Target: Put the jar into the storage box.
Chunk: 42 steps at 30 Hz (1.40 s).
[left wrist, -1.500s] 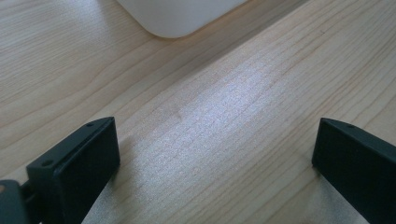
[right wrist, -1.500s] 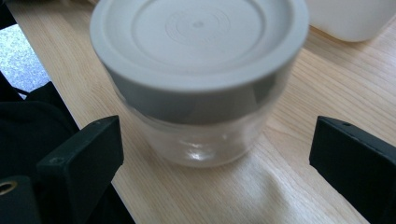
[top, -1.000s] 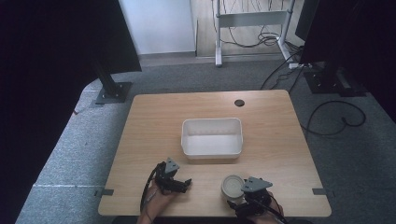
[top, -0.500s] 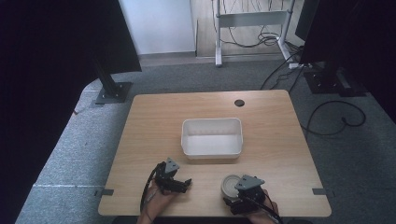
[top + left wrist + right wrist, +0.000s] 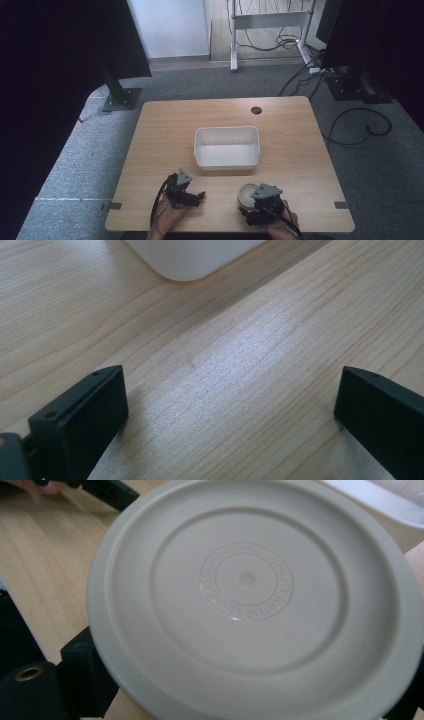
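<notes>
Fingers of the right gripper (image 5: 255, 206) pinched a round cream lid (image 5: 250, 600) by its rim, near the counter's (image 5: 160, 135) front edge. Just beyond sat a white rectangular tub (image 5: 227, 146). Left gripper (image 5: 192, 198) fingers (image 5: 80, 422) stood spread over bare wood.

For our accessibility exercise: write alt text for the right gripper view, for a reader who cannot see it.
A round beige lid with a ring of embossed lettering at its centre sits between the right gripper's black jaws, above a wooden table. A white tub's edge shows top right.
</notes>
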Tool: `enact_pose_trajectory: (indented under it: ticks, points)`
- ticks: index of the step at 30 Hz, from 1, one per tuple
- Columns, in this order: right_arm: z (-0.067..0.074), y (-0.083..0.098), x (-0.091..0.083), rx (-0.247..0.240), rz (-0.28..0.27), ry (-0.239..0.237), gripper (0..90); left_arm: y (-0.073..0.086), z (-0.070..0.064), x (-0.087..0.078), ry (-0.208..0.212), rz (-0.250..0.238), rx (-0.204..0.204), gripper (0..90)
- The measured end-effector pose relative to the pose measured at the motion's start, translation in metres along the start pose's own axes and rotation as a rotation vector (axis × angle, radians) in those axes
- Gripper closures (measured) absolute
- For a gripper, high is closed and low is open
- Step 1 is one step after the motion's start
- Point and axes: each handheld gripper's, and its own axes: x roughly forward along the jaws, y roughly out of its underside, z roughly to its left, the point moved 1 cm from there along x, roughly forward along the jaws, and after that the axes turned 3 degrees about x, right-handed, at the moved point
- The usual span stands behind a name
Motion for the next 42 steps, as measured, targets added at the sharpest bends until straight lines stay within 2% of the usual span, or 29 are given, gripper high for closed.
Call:
enact_pose_trajectory:
  ticks: [10, 21, 42]
  points:
    - [-0.008, -0.009, -0.001, 0.028, -0.015, 0.017, 9.1, 0.000, 0.000, 0.000, 0.000, 0.000, 0.000, 0.5]
    - [-0.011, -0.019, 0.002, 0.025, -0.022, 0.021, 9.1, 0.000, 0.000, 0.000, 0.000, 0.001, 0.000, 0.5]
    - [-0.020, -0.042, 0.008, 0.048, -0.052, 0.021, 9.1, 0.000, 0.000, 0.000, 0.000, 0.000, -0.001, 0.5]
